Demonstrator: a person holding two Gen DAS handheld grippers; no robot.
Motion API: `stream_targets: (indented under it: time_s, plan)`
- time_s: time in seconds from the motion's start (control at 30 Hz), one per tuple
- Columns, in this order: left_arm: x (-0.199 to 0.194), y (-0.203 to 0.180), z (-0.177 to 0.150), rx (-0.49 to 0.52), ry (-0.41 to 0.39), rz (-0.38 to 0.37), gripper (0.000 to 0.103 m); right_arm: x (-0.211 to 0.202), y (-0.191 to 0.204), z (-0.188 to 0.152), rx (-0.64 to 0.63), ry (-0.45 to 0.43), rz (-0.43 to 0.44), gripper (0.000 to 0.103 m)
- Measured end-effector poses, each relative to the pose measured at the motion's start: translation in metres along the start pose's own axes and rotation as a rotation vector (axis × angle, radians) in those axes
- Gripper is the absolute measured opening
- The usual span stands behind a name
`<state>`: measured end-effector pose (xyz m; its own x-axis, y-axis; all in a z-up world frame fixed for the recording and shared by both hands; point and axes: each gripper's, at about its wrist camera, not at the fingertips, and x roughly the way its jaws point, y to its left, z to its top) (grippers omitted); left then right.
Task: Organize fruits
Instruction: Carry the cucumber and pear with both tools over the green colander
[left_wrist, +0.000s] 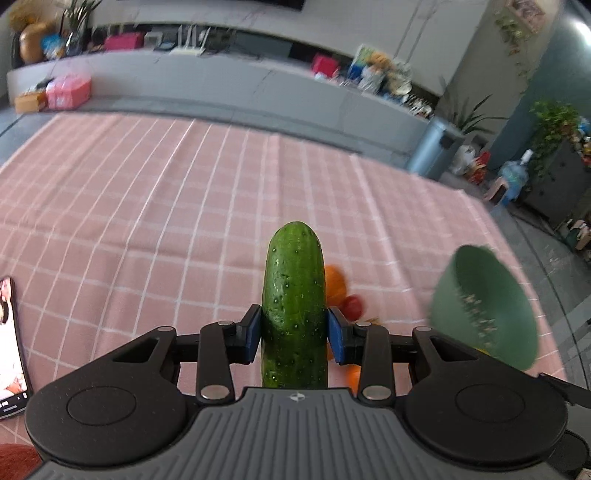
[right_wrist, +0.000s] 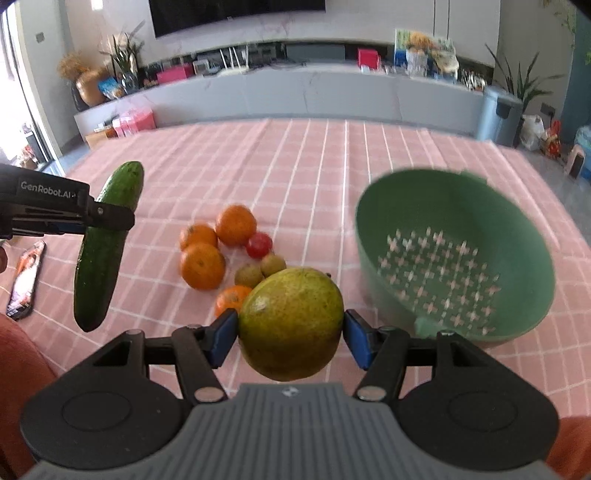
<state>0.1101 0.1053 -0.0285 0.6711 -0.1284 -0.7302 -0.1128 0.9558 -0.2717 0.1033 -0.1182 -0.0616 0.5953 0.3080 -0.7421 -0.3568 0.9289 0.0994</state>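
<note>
The white lettering "GenRobot.AI" is printed on the side of the black left gripper (right_wrist: 107, 218) body, seen from the right wrist view. No other text is legible; print on the distant shelf items is blurred.

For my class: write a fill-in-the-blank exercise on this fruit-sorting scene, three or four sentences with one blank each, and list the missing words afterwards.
1. The left gripper is shut on a ____.
2. The right gripper holds a large yellow-green ____.
3. The green colander on the pink checked tablecloth has ____ fruit inside it.
4. The small red tomato lies on the cloth touching an ____.

Missing words: cucumber; mango; no; orange
</note>
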Motion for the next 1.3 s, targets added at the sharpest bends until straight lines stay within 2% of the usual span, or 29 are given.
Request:
stream_targets:
  time_s: [0.3,0.47,0.63,0.9,1.07,1.3]
  plan:
    - [-0.035,-0.065,0.016,0.089,-0.05,-0.13,0.042,-0.051,-0.032,0.021,0.007,-0.084,0.022,0.059]
    - [-0.025,-0.106,0.023,0.154,-0.033,-0.201,0.042,-0.07,-0.064,0.036,0.003,-0.091,0.012,0.059]
    - [-0.006,-0.147,0.03,0.216,0.006,-0.257,0.042,-0.073,-0.095,0.053,-0.034,-0.05,-0.016,0.059]
    - [0.048,-0.197,0.043,0.289,0.117,-0.312,0.042,-0.049,-0.14,0.072,-0.128,0.055,-0.058,0.059]
    - [0.084,-0.207,0.04,0.305,0.208,-0.357,0.042,-0.015,-0.166,0.074,-0.163,0.149,-0.054,0.059]
    - [0.129,-0.216,0.028,0.346,0.285,-0.349,0.042,0.028,-0.18,0.074,-0.21,0.249,-0.006,0.059]
